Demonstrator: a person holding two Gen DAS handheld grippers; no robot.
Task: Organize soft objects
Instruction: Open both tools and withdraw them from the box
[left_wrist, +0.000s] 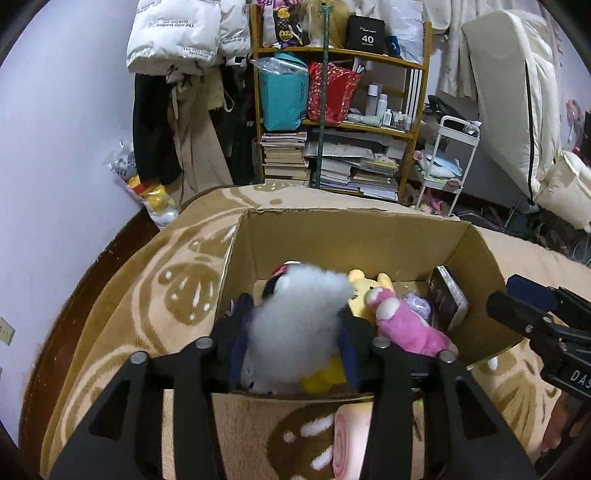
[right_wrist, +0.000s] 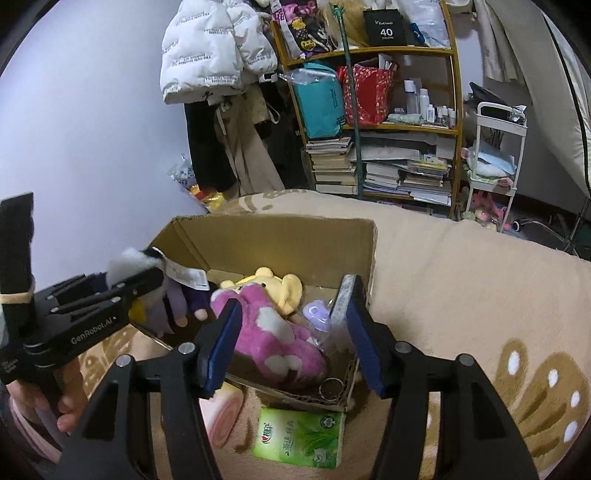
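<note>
tan blanket (right_wrist: 461, 280) carries cardboard box (right_wrist: 280, 236), green tissue pack (right_wrist: 301, 437), pink roll (right_wrist: 221, 413).

Your left gripper (left_wrist: 291, 328) hangs over the near wall of the open cardboard box (left_wrist: 480, 258), its jaws on either side of a fluffy white plush toy (left_wrist: 295, 314) with yellow at its lower end; whether the pads press it you cannot tell, as the toy is blurred. Inside the box lie a pink plush (left_wrist: 406, 328), a yellow plush (left_wrist: 364, 291) behind it, a small purple item (left_wrist: 419, 306) and a dark flat case (left_wrist: 448, 295) leaning on the right wall. Your right gripper (left_wrist: 532, 314) shows at the right edge, just beside that wall. The box sits on a beige patterned blanket (left_wrist: 147, 295).
</note>
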